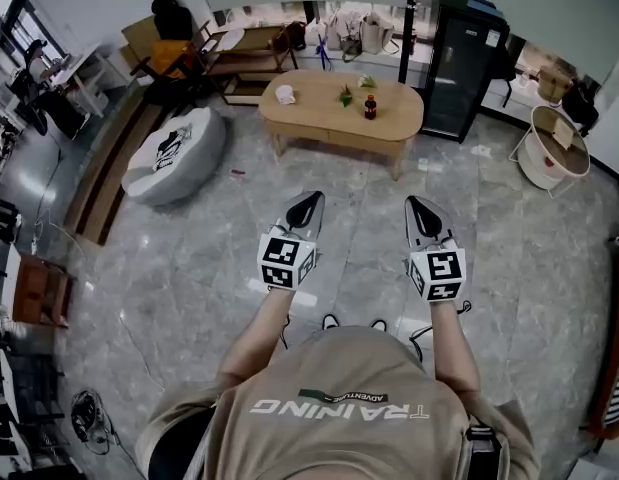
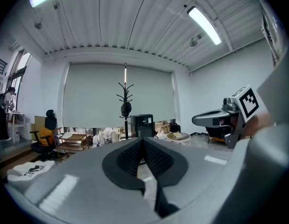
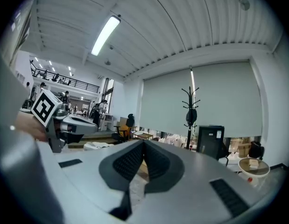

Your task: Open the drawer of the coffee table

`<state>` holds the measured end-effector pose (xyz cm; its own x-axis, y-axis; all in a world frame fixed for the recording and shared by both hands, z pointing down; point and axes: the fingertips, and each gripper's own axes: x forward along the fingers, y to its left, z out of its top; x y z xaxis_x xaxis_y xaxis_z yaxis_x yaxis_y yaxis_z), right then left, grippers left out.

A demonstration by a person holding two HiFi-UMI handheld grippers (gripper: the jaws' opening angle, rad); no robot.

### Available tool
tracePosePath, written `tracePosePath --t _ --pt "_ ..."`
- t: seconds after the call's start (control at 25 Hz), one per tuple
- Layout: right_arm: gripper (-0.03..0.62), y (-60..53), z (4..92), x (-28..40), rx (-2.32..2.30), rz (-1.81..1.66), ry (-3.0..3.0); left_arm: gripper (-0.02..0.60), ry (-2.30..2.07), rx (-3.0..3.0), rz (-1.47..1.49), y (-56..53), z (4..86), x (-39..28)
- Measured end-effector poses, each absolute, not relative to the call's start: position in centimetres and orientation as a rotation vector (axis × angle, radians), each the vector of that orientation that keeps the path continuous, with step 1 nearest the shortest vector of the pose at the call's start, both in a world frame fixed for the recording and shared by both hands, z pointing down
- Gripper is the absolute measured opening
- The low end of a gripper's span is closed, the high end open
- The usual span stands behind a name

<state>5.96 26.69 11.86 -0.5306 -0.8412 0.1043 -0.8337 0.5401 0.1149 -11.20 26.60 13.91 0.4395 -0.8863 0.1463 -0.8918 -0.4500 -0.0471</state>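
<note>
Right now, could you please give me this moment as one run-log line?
phase: before reach | left gripper: shut, empty | right gripper: shut, empty | coffee table: ahead, untouched

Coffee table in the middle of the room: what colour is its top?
Light tan wood, on the oval wooden coffee table; shows best in the head view.

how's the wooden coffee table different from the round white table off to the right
The coffee table is light wood and long with rounded ends; the round white table has white sides and looks smaller. The coffee table holds a white cup and a dark bottle; the round white table holds a brownish box. Both stand on the grey floor.
</note>
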Motion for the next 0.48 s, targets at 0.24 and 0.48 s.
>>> tracePosePath --t 0.24,0.48 --pt "0.003 27.0 13.3 5.4 1.401 -0.042 -2.613 0.006 -1.609 2.601 0.232 26.9 15.2 -12.0" --pt "0.003 26.4 13.8 4.0 1.379 -0.060 -2.590 0.006 -1.616 2.560 0.190 26.0 16.0 -13.7"
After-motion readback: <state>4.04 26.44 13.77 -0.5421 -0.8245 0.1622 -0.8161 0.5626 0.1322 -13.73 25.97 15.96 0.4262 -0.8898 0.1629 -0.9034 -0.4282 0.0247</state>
